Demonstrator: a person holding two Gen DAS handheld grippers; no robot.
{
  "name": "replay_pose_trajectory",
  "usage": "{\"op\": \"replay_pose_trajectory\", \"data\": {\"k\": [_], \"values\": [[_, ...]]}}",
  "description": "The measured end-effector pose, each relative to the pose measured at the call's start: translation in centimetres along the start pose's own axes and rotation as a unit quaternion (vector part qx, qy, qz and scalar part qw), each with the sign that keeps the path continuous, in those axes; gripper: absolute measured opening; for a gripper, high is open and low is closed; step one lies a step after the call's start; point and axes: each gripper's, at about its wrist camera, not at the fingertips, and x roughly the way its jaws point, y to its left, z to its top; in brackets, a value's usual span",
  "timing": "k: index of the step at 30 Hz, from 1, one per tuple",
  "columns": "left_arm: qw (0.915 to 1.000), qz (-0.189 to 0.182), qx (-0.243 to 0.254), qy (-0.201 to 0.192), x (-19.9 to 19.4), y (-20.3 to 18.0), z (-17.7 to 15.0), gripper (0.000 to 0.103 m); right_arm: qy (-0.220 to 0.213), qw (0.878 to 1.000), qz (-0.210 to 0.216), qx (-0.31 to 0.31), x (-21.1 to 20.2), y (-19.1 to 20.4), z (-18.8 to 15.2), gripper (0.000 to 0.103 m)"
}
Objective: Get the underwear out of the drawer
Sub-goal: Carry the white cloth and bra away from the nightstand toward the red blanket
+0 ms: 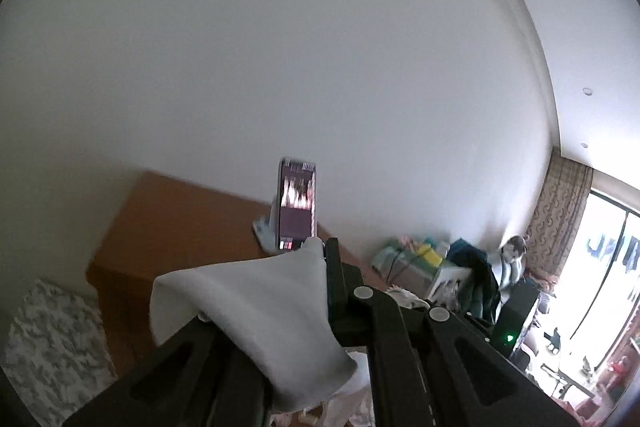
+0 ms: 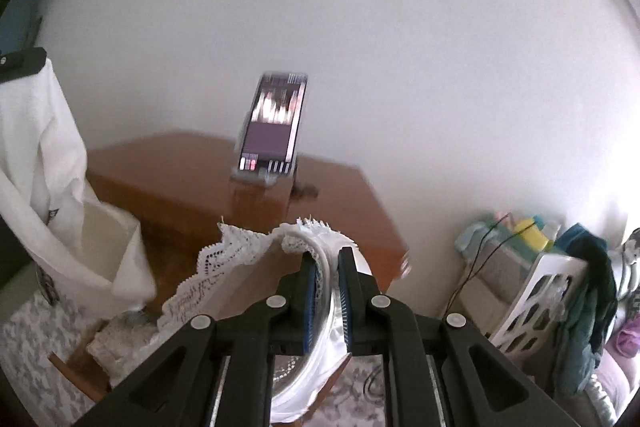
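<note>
White wall filled most of both views behind a brown wooden dresser (image 2: 192, 183). Nearest, the left gripper (image 1: 326, 251) had its jaws clamped on a plain white garment (image 1: 248, 307) that draped over the left finger. The right gripper (image 2: 329, 267) pinched lace-trimmed white underwear (image 2: 248, 247) between its jaws, raised above the dresser. Farther back, a lit phone (image 2: 274, 127) stood propped on the dresser top. Cluttered laundry (image 2: 584, 291) lay far right.

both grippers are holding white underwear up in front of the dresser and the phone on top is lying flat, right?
Not flat: the phone stands propped upright on the dresser, as the right wrist view shows. Both grippers do hold white underwear.
</note>
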Motion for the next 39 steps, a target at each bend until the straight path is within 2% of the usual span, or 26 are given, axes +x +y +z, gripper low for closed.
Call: {"op": "replay_pose_trajectory", "data": {"k": [5, 10, 17, 22, 30, 35, 39], "values": [[0.9997, 0.01, 0.015, -0.014, -3.3, -2.7, 1.7, 0.001, -0.034, 0.999, 0.011, -0.001, -4.2, -1.1, 3.1, 0.011], [0.9992, 0.013, 0.037, -0.007, -6.6, -6.7, 1.9, 0.001, -0.067, 0.998, 0.016, -0.008, -9.1, -2.1, 4.9, 0.011], [0.9966, 0.025, 0.077, 0.017, -11.6, -12.1, -0.3, 0.002, -0.086, 0.996, 0.026, -0.026, -16.3, -4.0, 4.9, 0.011], [0.9959, 0.009, 0.073, 0.054, -13.6, -14.4, -3.1, 0.001, -0.09, 0.994, 0.025, -0.049, -21.1, -5.2, 3.4, 0.011], [0.9867, -0.011, 0.085, 0.138, -14.6, -17.4, -10.0, 0.002, -0.076, 0.991, 0.014, -0.106, -27.4, -6.6, -1.2, 0.011], [0.9796, -0.04, 0.066, 0.185, -15.1, -17.2, -13.6, 0.002, -0.044, 0.989, 0.02, -0.137, -29.8, -7.0, -4.7, 0.011], [0.9698, -0.025, 0.069, 0.232, -14.5, -16.2, -17.3, 0.002, 0.006, 0.983, 0.052, -0.177, -28.7, -5.2, -8.5, 0.011]]}}
